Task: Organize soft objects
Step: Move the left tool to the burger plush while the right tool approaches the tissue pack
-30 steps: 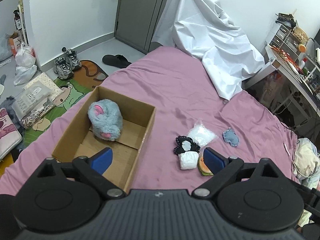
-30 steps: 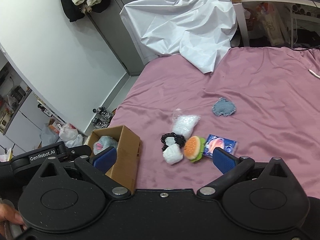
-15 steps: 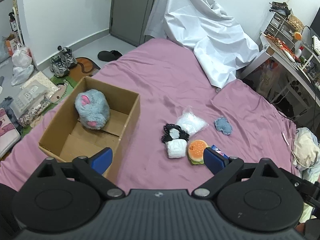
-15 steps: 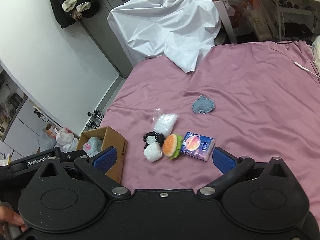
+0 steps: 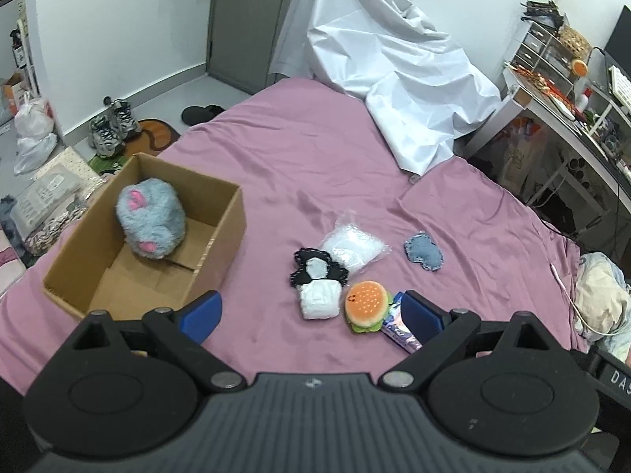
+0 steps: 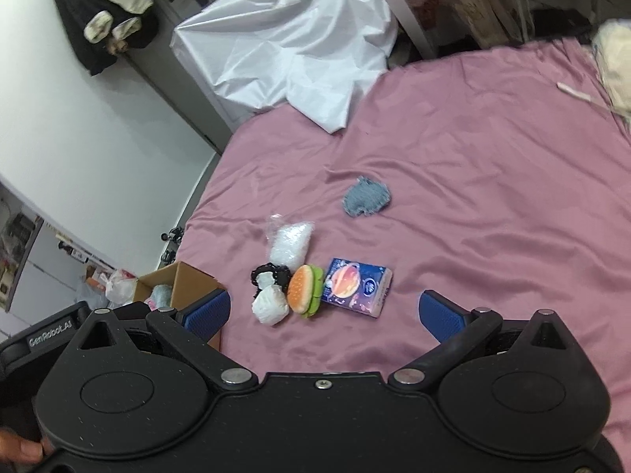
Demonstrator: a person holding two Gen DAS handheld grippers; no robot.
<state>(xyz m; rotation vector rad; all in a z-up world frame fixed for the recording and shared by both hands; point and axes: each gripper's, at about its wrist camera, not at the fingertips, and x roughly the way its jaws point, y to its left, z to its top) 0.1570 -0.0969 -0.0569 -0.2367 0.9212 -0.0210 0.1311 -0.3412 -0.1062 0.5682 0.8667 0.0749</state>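
A cardboard box (image 5: 221, 244) sits on the pink bed with a grey-and-pink plush (image 5: 152, 224) inside it. To its right lie a black-and-white cloth (image 5: 317, 272), a white bundle (image 5: 320, 302), a clear bag of white stuff (image 5: 353, 246), a burger plush (image 5: 364, 304), a tissue pack (image 6: 357, 287) and a denim pouch (image 5: 424, 251). My left gripper (image 5: 311, 317) stands open and empty above the bed, near the bundle. My right gripper (image 6: 324, 311) is open and empty too, just short of the burger plush (image 6: 303, 289) and the white bundle (image 6: 270, 304).
A crumpled white sheet (image 5: 394, 79) covers the head of the bed. A desk with clutter (image 5: 572, 90) stands on the right. Shoes (image 5: 112, 126), bags (image 5: 33, 130) and a mat lie on the floor left of the bed. A cream cloth (image 5: 601, 301) rests at the right edge.
Both grippers have drawn back and shifted right, so the box sits farther left and the tissue pack has come into the left view. Both stay open and nothing was picked up.
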